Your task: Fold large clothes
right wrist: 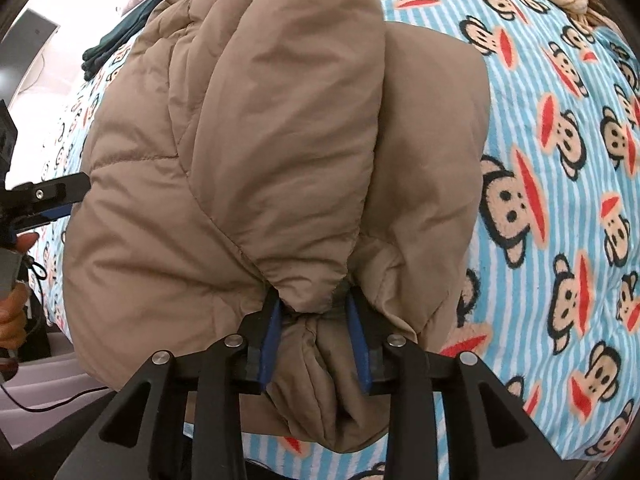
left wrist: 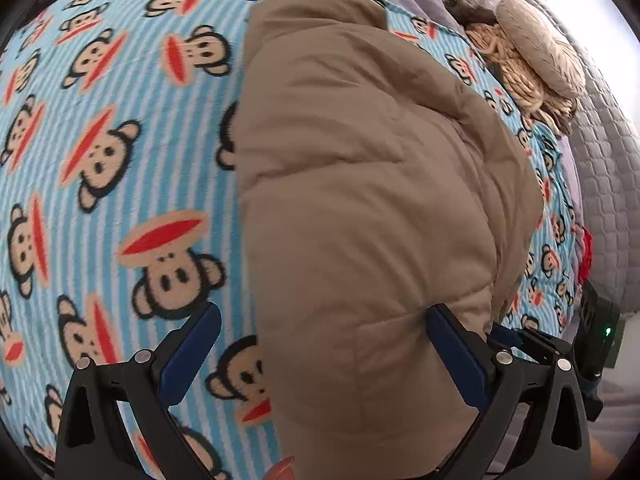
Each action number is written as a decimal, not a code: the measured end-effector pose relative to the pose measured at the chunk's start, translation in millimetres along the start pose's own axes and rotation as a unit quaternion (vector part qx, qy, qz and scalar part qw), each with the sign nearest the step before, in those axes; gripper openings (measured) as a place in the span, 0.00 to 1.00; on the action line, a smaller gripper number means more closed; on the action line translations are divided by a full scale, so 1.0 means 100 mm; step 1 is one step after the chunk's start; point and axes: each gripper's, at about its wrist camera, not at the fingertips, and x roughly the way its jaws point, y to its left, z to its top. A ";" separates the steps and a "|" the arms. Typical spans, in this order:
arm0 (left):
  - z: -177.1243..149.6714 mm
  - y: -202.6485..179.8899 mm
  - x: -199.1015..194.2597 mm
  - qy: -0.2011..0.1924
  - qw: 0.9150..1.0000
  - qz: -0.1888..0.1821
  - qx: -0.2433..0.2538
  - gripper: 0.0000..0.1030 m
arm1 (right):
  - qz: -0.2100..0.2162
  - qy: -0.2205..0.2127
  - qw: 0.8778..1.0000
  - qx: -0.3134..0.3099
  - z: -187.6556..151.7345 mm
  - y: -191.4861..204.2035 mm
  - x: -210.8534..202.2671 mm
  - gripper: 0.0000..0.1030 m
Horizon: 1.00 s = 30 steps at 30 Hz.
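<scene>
From my left wrist view, my left hand-held gripper (left wrist: pixel 320 332) stands with its blue pads spread wide apart over the near end of the tan padded jacket (left wrist: pixel 360 184). The left pad hangs over the monkey-print blanket (left wrist: pixel 120 160), clear of the cloth; the right pad sits right against the jacket's near right edge, though nothing is pinched between the two. The jacket lies bunched in a long heap running from near to far across the striped blue blanket on the bed. Far right, a beige knitted thing (left wrist: pixel 532 60) lies beside a grey quilted cover (left wrist: pixel 604 184). Near right, a bit of my other tool (left wrist: pixel 596 332) shows with a small green light.

From my right wrist view, my right hand-held gripper (right wrist: pixel 314 320) has its pads partly apart, with a gathered fold of the jacket (right wrist: pixel 260 140) wedged between them — the cloth fills the gap and both pads touch it. No earlier look is here, so I say only that the fold sits pressed in the jaws. The jacket spreads away from the grip, its puffy panels folded over one another, covering the middle of the blanket (right wrist: pixel 560 160). At the far left lies a dark green garment (right wrist: pixel 120 44). At the left edge my left gripper's finger (right wrist: pixel 60 190) pokes in beside the jacket, with my hand (right wrist: pixel 12 316) behind it.
</scene>
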 end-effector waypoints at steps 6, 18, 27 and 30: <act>0.09 -0.08 0.09 0.007 1.000 -0.006 0.011 1.00 | 0.057 -0.015 0.998 0.037 0.09 -0.22 -0.29 0.74; 0.17 -0.16 0.21 0.016 1.000 -0.005 0.019 1.00 | 0.110 -0.020 0.988 0.103 0.20 -0.85 -0.15 1.00; 0.25 -0.14 0.33 0.013 0.999 -0.019 0.027 1.00 | 0.213 0.031 0.970 0.109 0.40 -1.10 0.23 1.00; 0.27 -0.13 0.38 0.009 0.999 -0.027 0.026 1.00 | 0.217 0.047 0.970 0.100 0.52 -1.04 0.37 1.00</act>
